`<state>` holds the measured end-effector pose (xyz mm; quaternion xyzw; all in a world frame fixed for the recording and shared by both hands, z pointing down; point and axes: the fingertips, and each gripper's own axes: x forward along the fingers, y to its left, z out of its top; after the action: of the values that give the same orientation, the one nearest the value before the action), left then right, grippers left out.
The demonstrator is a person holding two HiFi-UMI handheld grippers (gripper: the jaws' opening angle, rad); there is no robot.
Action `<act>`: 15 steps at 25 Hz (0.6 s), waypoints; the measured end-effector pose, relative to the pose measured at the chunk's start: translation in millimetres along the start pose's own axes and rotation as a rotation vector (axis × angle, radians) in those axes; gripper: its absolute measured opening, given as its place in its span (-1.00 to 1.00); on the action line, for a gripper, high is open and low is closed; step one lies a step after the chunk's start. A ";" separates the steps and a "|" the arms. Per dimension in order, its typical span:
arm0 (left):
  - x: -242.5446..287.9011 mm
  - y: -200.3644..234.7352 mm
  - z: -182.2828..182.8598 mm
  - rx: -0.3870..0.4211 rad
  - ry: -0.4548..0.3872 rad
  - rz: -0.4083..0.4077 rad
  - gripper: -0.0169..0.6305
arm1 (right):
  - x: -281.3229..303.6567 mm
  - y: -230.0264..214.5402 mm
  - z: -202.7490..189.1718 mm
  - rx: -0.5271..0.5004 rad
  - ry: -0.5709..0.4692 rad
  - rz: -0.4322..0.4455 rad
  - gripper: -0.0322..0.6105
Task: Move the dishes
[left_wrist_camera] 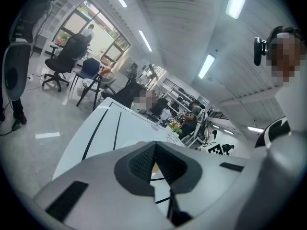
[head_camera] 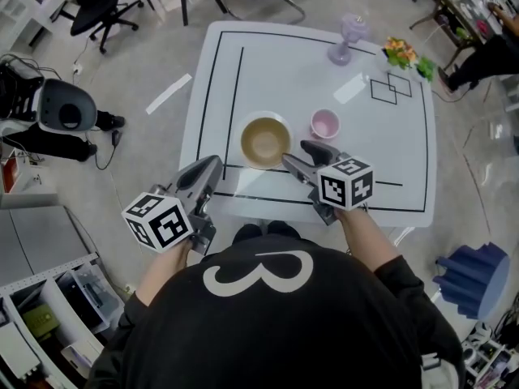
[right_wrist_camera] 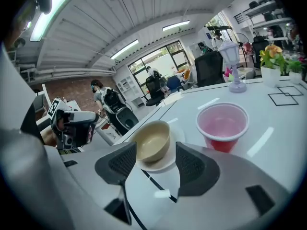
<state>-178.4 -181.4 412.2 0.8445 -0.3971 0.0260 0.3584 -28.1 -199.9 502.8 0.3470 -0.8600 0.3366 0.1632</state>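
Note:
A tan bowl sits on a white plate near the front of the white table. Just right of it stands a pink cup. My right gripper hovers at the bowl's front right, open and holding nothing. In the right gripper view the bowl and plate lie just beyond the gap of the right gripper, with the cup to the right. My left gripper stays over the table's front left edge; in its own view the left gripper is shut, holding nothing.
A purple lamp and a pot of flowers stand at the table's far right. Black lines mark the tabletop. Office chairs stand beyond, a blue stool to the right, and shelving at lower left.

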 end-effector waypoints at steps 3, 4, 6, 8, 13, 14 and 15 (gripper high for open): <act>-1.0 4.5 0.9 0.000 0.001 -0.003 -0.94 | 8.3 -2.3 -5.4 0.018 0.022 -0.012 -0.14; -1.5 6.7 1.6 0.001 0.000 -0.003 -0.94 | 11.2 -3.2 -6.1 0.032 0.024 -0.017 -0.14; -1.4 11.0 3.8 0.003 -0.002 -0.004 -0.94 | 17.6 -6.2 -7.1 0.070 0.024 -0.027 -0.15; -1.0 13.2 5.5 0.003 -0.004 -0.005 -0.94 | 23.9 -8.9 -7.4 0.115 0.021 -0.030 -0.16; -6.3 13.0 5.2 0.012 0.005 -0.005 -0.94 | 36.5 -10.7 -7.8 0.182 0.022 -0.053 -0.30; -7.7 13.7 5.2 0.014 0.007 -0.002 -0.94 | 38.7 -10.6 -6.3 0.194 0.017 -0.061 -0.36; -8.9 14.4 5.3 0.014 0.008 0.001 -0.94 | 40.6 -10.4 -4.8 0.207 0.012 -0.068 -0.42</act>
<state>-195.7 -185.0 413.8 0.8468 -0.3958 0.0323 0.3539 -49.1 -221.9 532.0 0.3889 -0.8075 0.4198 0.1430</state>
